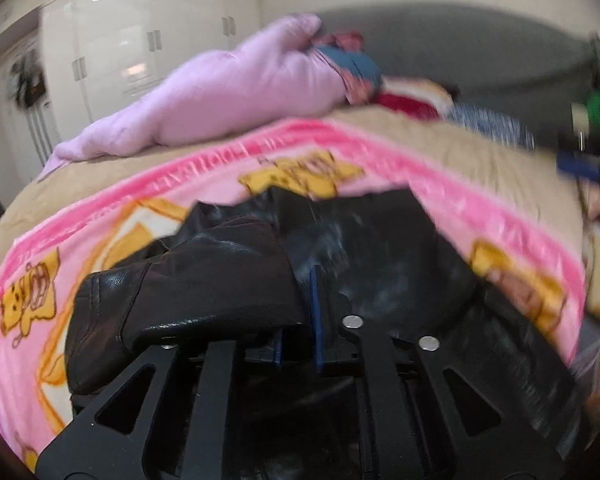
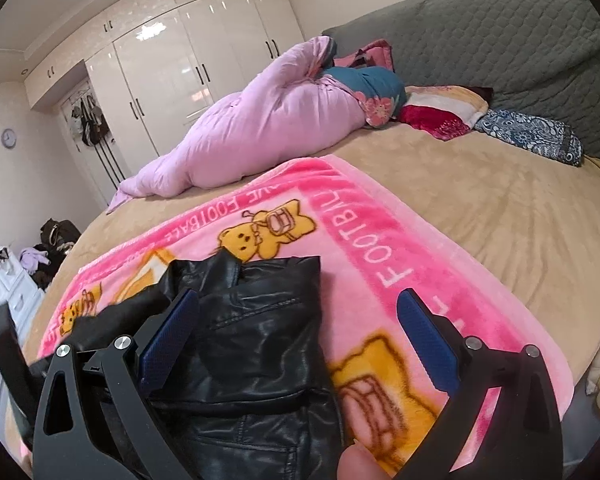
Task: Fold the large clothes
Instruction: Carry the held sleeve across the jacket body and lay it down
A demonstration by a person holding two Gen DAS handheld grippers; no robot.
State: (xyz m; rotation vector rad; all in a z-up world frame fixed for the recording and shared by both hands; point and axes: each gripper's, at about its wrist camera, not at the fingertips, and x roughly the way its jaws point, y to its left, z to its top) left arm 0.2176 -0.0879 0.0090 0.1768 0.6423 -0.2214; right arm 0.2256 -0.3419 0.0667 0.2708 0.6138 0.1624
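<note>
Black leather jacket (image 2: 256, 336) lying on a pink cartoon-print blanket (image 2: 364, 216) spread over a tan bed (image 2: 500, 216). Left gripper (image 1: 314, 280): blue pads nearly together, a fold of the jacket's sleeve (image 1: 196, 280) draped over the left finger; blur makes it uncertain whether leather is actually pinched. Right gripper (image 2: 300, 300): jaws wide apart above the jacket's right edge, holding nothing. A lilac duvet (image 2: 260, 128) lies beyond.
</note>
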